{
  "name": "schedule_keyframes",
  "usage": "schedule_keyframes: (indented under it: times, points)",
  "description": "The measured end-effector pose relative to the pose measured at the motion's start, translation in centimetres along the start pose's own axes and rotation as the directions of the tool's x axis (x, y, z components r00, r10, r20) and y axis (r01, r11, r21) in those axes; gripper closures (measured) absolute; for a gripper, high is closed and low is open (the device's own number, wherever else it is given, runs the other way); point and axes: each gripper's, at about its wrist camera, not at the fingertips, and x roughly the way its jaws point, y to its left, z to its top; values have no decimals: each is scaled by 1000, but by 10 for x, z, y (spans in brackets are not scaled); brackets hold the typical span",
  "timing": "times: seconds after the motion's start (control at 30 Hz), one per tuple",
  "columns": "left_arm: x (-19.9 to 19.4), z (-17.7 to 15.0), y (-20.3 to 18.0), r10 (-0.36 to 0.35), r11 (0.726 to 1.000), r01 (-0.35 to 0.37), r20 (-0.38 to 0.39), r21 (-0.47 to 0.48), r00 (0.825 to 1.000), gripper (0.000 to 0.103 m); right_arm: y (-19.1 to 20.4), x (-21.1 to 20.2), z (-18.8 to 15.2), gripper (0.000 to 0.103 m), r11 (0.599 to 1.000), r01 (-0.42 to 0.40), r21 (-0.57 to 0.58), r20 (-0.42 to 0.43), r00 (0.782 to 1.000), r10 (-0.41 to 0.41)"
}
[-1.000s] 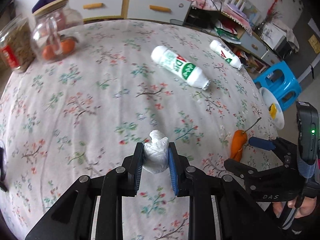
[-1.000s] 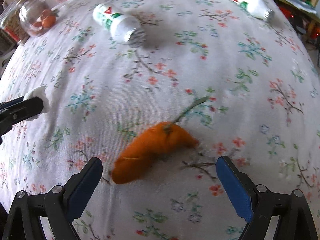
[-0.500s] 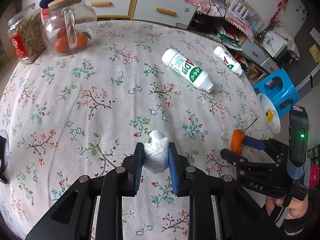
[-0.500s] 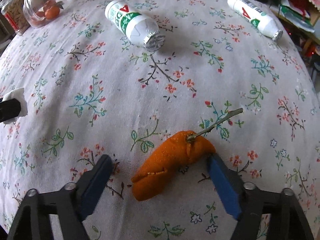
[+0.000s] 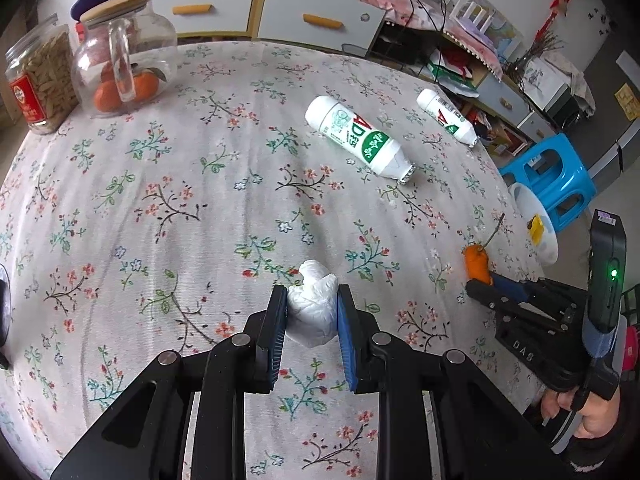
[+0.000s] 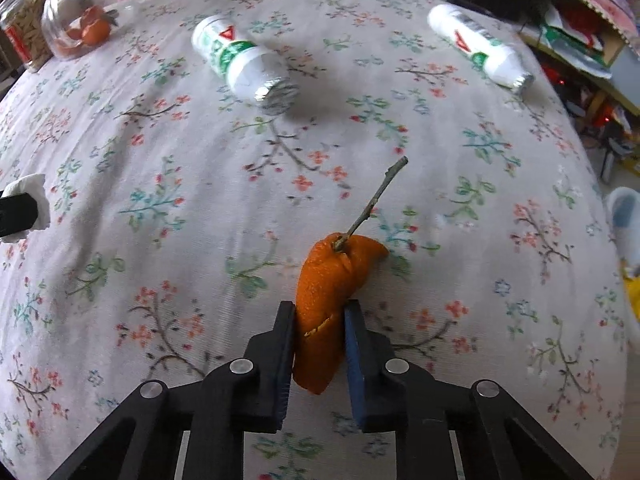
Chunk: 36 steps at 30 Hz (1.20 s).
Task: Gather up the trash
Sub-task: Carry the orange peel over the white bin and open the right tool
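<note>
Orange peel (image 6: 326, 300), clamped in the right gripper (image 6: 320, 344), could slip; the left gripper (image 5: 312, 320) pinches tissue (image 5: 312, 306); bottles at twelve o'clock.

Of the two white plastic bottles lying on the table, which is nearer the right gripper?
The larger white bottle with the green label, foil cap facing the right gripper. The slimmer white bottle lies farther off, near the table's edge.

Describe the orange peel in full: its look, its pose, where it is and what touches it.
The orange peel is a curled, pebbled strip of bright orange rind with a thin dry stem sticking up and away from its far end. The right hand-held gripper is shut on its near half, one finger on each side. It sits near the right edge of the flowered tablecloth; whether it rests on the cloth cannot be told.
</note>
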Motion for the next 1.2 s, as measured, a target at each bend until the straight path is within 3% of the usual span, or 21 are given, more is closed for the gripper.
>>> schedule_keyframes:
  times: [0.67,1.2]
  points:
    - [18,10,-40,-28,998,29,-20,49,999,78,-100,-32,-5,85,972,41,233,58,997,-56]
    - [27,17,-88,-56,989,59,-24,133,998,78,-228,-51,-28,85,884,147,443,59,980,-192]
